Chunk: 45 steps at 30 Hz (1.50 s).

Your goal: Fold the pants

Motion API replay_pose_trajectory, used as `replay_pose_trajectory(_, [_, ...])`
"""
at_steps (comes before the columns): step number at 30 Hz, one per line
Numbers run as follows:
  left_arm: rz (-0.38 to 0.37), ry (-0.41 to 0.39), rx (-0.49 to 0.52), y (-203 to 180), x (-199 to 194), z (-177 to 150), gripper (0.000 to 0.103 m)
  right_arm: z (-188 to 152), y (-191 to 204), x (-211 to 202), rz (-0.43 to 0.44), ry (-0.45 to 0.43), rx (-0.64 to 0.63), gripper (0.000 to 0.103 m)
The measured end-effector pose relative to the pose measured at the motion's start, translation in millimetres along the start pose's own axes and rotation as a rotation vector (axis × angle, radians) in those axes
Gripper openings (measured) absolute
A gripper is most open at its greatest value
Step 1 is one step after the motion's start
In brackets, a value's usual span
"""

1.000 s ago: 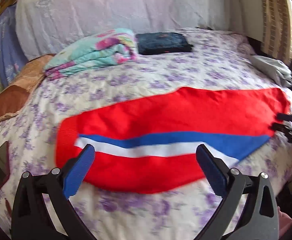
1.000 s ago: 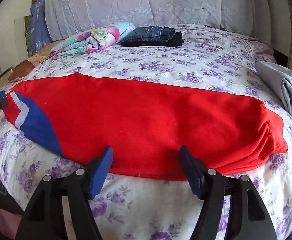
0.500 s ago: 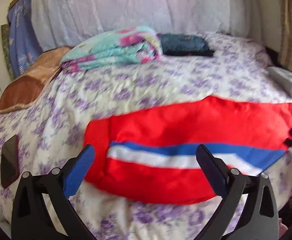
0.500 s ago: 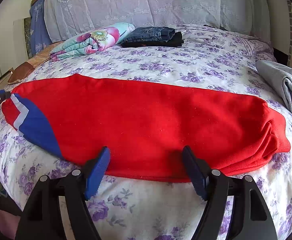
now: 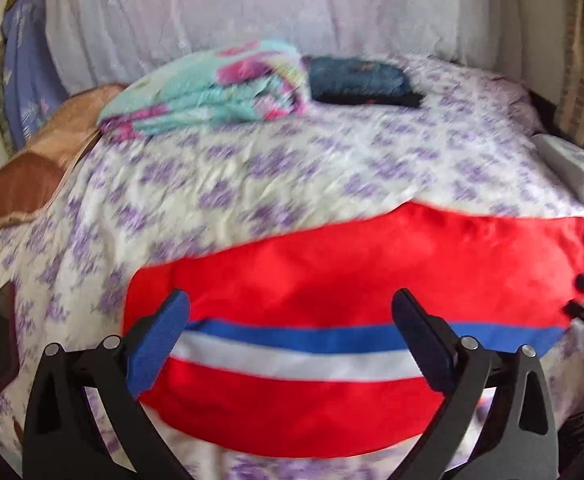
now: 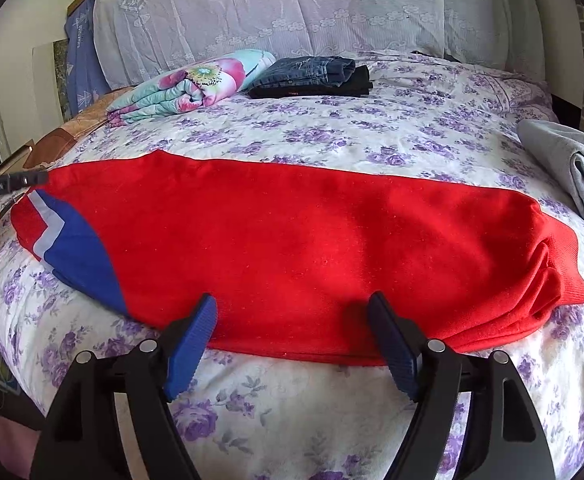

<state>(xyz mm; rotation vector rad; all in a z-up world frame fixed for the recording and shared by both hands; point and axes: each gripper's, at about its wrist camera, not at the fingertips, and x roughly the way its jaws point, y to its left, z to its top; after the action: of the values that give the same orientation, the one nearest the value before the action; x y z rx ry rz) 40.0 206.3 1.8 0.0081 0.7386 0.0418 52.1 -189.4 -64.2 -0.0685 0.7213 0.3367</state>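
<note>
the red pants (image 6: 292, 248) are laid flat across the near part of the bed (image 6: 372, 136), stretched from left to right in the right wrist view, with the blue and white stripe (image 6: 71, 240) at their left end and the ribbed cuffs (image 6: 560, 272) bunched at their right end. in the left wrist view the pants (image 5: 352, 272) are seen from the stripe end, the blue and white stripe (image 5: 292, 348) running across between the fingers.

the left gripper (image 5: 292, 332) is held with its fingers spread wide above the striped part of the pants; nothing is pinched between the blue pads (image 5: 159, 340). whether the pads touch the cloth cannot be told, as this view is blurred. the right gripper (image 6: 292, 340) is also spread apart, its 2 pads (image 6: 191, 344) set at the near edge of the pants, close to the middle of their length, with nothing clamped.

at the far side of the bed a folded floral blanket (image 6: 191, 84) is seen, and just beside it, to the right, a folded stack of dark jeans (image 6: 312, 76). a grey garment (image 6: 572, 168) is lying at the right edge of the bed, apart from the pants. a dark phone (image 5: 1, 336) is lying on the bedspread left of the pants, and a brown cushion (image 5: 31, 176) rests at the far left edge.
</note>
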Motion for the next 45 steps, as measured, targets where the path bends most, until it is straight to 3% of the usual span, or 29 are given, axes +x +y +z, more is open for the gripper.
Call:
replay_pose_trajectory(4, [-0.099,-0.013,0.06,-40.2,9.4,13.1,0.099,-1.6,-0.1,-1.1,0.005,-0.01,0.003,0.079])
replay_pose_trajectory(6, [-0.086,0.048,0.074,-51.3,34.7,10.6,0.099,-2.7,-2.0,-2.4,0.018,-0.014,0.01,0.079])
replay_pose_trajectory(8, [-0.046,0.197,0.041,-51.0,78.2,-1.8,0.099,-1.0,-4.5,-5.3,0.036,-0.014,0.024,0.079])
replay_pose_trajectory(9, [-0.044,0.226,0.026,-49.5,86.1,-3.5,0.099,1.7,-4.7,-7.4,0.05,-0.01,0.028,0.079])
replay_pose_trajectory(11, [-0.07,0.173,0.007,-45.2,75.0,1.2,0.099,17.0,-4.4,-16.1,0.099,-0.041,0.027,0.079])
replay_pose_trajectory(14, [-0.06,0.182,-0.006,-43.9,78.4,-2.8,0.099,49.8,-4.8,-13.5,0.179,-0.09,0.047,0.079])
replay_pose_trajectory(18, [-0.053,0.175,-0.012,-42.6,78.1,-3.5,0.099,94.1,4.9,39.6,0.3,0.0,0.092,0.079])
replay_pose_trajectory(21, [-0.066,0.17,-0.026,-39.6,76.6,-2.9,0.099,110.5,29.9,85.0,0.393,0.094,0.057,0.079])
replay_pose_trajectory(23, [-0.071,0.169,-0.027,-38.5,76.7,-2.7,0.099,109.5,34.9,107.0,0.33,0.161,0.022,0.077])
replay_pose_trajectory(25, [-0.075,0.167,-0.029,-38.3,75.2,-3.8,0.099,105.9,20.2,106.0,0.376,0.163,0.037,0.076])
replay_pose_trajectory(27, [-0.076,0.167,-0.029,-38.5,75.3,-4.0,0.099,102.1,-4.1,95.0,0.294,0.152,0.025,0.076])
replay_pose_trajectory(30, [-0.074,0.167,-0.027,-39.2,75.2,-4.1,0.099,88.5,-65.4,80.3,-0.012,0.151,0.025,0.075])
replay_pose_trajectory(31, [-0.079,0.166,-0.028,-38.8,74.9,-4.2,0.099,81.6,-93.1,72.3,-0.05,0.143,0.078,0.072])
replay_pose_trajectory(32, [-0.084,0.164,-0.028,-39.4,74.5,-4.4,0.099,76.4,-112.2,61.8,-0.029,0.122,0.124,0.056])
replay_pose_trajectory(35, [-0.082,0.165,-0.029,-39.3,74.4,-4.3,0.099,68.5,-121.7,20.7,-0.199,0.039,0.153,0.066])
replay_pose_trajectory(36, [-0.082,0.165,-0.027,-38.9,75.0,-4.1,0.099,65.4,-116.9,7.2,-0.172,-0.004,0.163,0.066])
replay_pose_trajectory(40, [-0.074,0.168,-0.022,-39.4,74.8,-4.3,0.099,58.5,-63.3,-5.7,0.084,-0.093,0.193,0.066])
replay_pose_trajectory(43, [-0.078,0.164,-0.033,-37.9,74.4,-4.3,0.099,50.9,-10.2,14.8,0.274,-0.042,0.135,0.066])
replay_pose_trajectory(44, [-0.078,0.165,-0.036,-37.3,74.5,-4.2,0.099,47.1,0.5,21.0,0.304,-0.017,0.108,0.066])
replay_pose_trajectory(45, [-0.079,0.166,-0.036,-37.1,74.6,-4.2,0.099,47.1,13.2,26.3,0.281,0.007,0.078,0.066])
